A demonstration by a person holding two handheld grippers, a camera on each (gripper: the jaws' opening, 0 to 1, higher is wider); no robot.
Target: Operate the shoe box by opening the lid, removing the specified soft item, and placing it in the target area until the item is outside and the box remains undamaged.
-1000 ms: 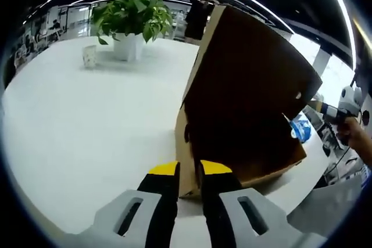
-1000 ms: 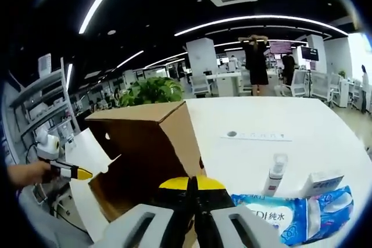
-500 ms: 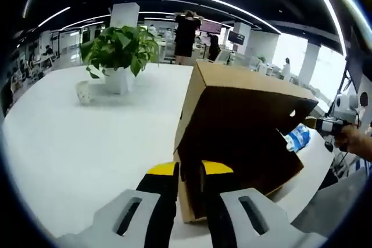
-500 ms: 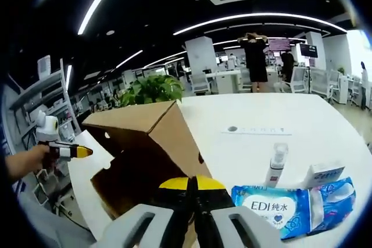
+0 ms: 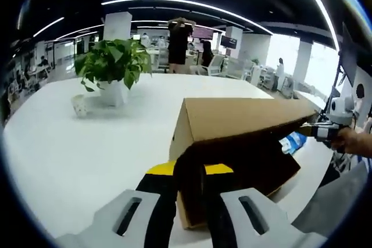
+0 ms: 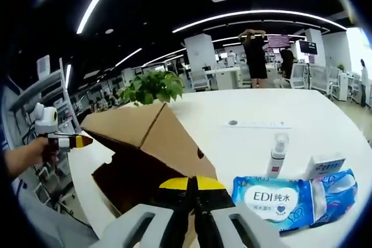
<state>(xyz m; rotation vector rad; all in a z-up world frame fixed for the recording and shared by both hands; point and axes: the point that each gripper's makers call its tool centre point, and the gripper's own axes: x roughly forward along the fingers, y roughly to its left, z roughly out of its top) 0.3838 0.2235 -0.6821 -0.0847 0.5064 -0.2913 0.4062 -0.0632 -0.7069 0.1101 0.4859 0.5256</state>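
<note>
Gripping the near wall of the shoe box [image 5: 244, 143], your left tool [image 5: 189, 169] has its yellow-tipped jaws narrow with the cardboard edge between them; the box lies straight ahead at 12 o'clock in the left gripper view, its long axis running off toward 2 o'clock. The lid [image 5: 238, 117] hangs low over the dark opening, hinged along the far side from that tool.

In the right gripper view, your right tool [image 6: 192, 185] has its jaws pressed together at the box's opposite edge; whether cardboard sits between them, I cannot tell. From there the box [image 6: 145, 155] lies at 11 o'clock, and the left tool's yellow tip [image 6: 81, 141] shows at 9 o'clock, beyond the box.

The blue wipes pack [image 6: 273, 198], likely the soft item, lies on the white surface [image 6: 302, 135] at 2 o'clock of the right tool, already outside the box, with a small bottle [image 6: 278, 154] and a small carton [image 6: 322, 166] just behind it. Judgement: the right tool is the nearer one to that pack; the left tool has the whole box between.

A potted plant [image 5: 113, 68] and a cup [image 5: 78, 105] stand well apart at 10 o'clock in the left gripper view.
</note>
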